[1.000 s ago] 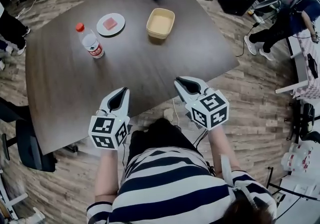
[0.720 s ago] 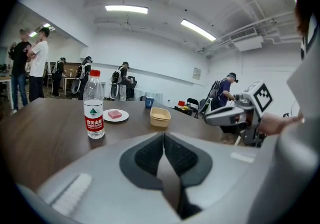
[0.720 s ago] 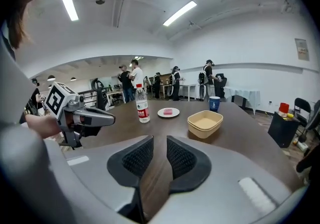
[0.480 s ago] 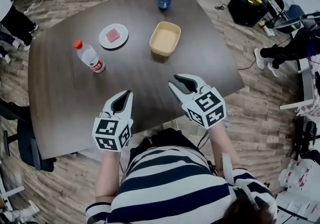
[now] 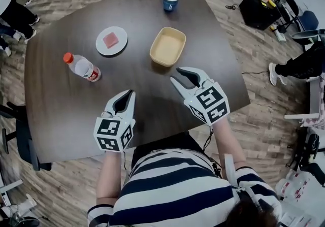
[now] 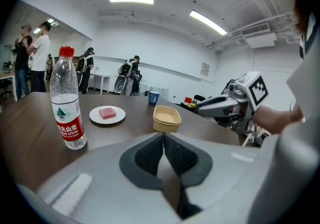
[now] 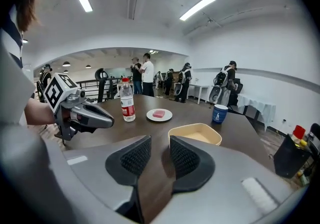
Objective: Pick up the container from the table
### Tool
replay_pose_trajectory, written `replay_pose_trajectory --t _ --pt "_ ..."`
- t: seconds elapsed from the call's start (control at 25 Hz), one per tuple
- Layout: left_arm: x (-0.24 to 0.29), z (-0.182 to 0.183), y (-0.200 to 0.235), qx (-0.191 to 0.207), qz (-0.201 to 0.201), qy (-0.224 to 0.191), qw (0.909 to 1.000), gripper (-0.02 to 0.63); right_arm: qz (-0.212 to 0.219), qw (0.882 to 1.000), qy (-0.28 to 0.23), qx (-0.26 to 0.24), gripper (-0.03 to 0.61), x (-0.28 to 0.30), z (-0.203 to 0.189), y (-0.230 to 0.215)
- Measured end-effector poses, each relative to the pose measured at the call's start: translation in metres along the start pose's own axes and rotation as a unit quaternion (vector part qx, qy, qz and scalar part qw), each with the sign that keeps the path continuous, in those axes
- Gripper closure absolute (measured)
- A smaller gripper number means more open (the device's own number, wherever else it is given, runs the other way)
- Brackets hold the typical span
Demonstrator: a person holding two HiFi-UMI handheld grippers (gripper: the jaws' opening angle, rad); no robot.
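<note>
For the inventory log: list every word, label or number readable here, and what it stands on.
"NONGFU SPRING", beside white Chinese characters: water bottle, on its red label.
Blue cup: white mark, too small to read.
Wall sign: too small to read.

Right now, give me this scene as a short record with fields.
surface: dark table
target: beige container, untouched
other items: upright water bottle; plate with pink block; blue cup
left gripper: jaws shut, empty
right gripper: jaws have just been opening, nothing between them, short of the beige container
</note>
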State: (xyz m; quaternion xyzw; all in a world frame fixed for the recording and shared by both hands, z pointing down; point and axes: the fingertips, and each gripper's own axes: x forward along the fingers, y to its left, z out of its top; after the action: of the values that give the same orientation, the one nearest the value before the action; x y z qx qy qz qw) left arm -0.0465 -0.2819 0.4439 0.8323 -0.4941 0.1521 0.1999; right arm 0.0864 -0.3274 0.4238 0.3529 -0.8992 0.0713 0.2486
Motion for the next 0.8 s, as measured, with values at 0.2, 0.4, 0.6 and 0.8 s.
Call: replay_pose_trajectory --t 0.2,0.4,0.6,0.8 --pt "0.022 -0.001 0.012 -0.012 0.017 0.011 0.9997 0.614 0.021 1.000 0.011 -0.021 0.471 0.030 -0.003 -0.020" --pt "0.041 -0.002 0.025 -0.025 0.036 0.017 0.9989 0.614 0.037 0.998 0.045 -0.039 0.471 0.062 -0.016 -0.037" --pt "0.052 -0.004 0.033 -0.039 0.053 0.026 0.9975 0.614 0.054 0.993 0.072 -0.074 0.466 0.087 -0.023 -0.044" --pt "0.061 -0.004 0.043 -0.050 0.068 0.028 0.9960 0.614 0.067 0.987 0.097 -0.106 0.460 0.104 -0.030 -0.045"
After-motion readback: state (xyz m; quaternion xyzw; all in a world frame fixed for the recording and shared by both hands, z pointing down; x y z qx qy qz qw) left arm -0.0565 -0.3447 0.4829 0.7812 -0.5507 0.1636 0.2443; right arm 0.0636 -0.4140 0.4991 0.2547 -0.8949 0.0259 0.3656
